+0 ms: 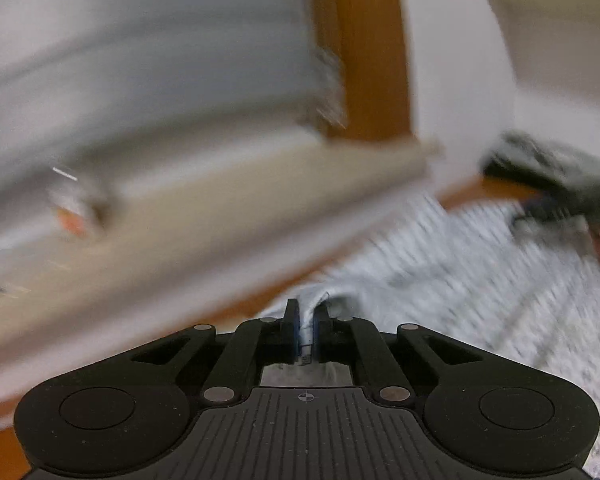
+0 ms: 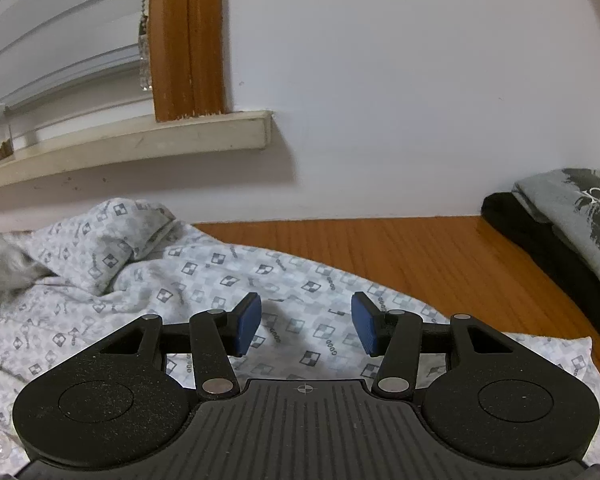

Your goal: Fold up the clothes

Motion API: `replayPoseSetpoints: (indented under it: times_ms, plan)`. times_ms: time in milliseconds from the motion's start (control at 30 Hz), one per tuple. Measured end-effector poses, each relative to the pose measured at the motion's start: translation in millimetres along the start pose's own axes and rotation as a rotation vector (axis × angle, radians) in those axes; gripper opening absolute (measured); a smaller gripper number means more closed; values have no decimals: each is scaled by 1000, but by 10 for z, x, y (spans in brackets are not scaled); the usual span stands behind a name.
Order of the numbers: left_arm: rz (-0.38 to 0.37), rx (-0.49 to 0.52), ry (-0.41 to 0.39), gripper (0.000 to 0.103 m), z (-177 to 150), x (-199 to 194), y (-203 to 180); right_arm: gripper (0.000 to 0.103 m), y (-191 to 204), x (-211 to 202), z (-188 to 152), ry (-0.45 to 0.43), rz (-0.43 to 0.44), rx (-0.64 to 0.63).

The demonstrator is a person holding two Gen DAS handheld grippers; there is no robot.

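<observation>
Patterned garment [image 2: 228, 280] is lying spread on the wooden floor [image 2: 400, 256]. I am pinching its edge in my left gripper [image 1: 306, 320], jaws clamped on cloth. My right gripper [image 2: 306, 328] is hovering wide apart and empty just above the fabric, which is running leftward from it.

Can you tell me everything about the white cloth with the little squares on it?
The cloth is thin white fabric printed with small grey checkered squares and tiny marks. It lies spread and wrinkled on the wooden floor, with one part folded into a raised flap at the back left. The left gripper is shut on a pinch of its edge. The right gripper is open just above it, not holding it.
</observation>
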State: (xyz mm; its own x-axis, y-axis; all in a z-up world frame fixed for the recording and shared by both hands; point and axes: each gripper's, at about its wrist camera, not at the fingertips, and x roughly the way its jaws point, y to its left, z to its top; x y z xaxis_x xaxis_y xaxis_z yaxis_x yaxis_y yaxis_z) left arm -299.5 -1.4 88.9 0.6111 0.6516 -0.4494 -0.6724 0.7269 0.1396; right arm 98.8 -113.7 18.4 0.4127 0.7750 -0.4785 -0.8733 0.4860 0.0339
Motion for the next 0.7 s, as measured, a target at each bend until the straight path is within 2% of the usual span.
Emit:
replayPoseSetpoints:
  times_ms: [33, 100, 167, 200, 233, 267, 400, 467, 700]
  plan:
    - [20, -6, -8, 6, 38, -93, 107, 50, 4, 2, 0, 1, -2, -3]
    - [36, 6, 32, 7, 44, -170, 236, 51, 11, 4, -1, 2, -5, -8]
    - [52, 22, 80, 15, 21, -219, 334, 51, 14, 6, 1, 2, -7, -10]
    - [62, 31, 105, 25, -5, -230, 367, 51, 13, 8, 2, 4, -9, -10]
    - [68, 31, 115, 39, -31, -243, 398, 51, 13, 8, 4, 4, -12, -9]
    - [74, 28, 120, 47, -57, -256, 429, 51, 13, 10, 4, 5, -12, -9]
    - [61, -20, 116, 50, -100, -262, 495, 51, 12, 14, 3, 8, -10, -10]
    - [32, -33, 107, 57, -53, -200, 482, 51, 15, 15, 2, 11, -9, -13]
    - [-80, 34, 121, 64, 247, 373, 14, 52, 2, 12, 2, 11, -1, -6]
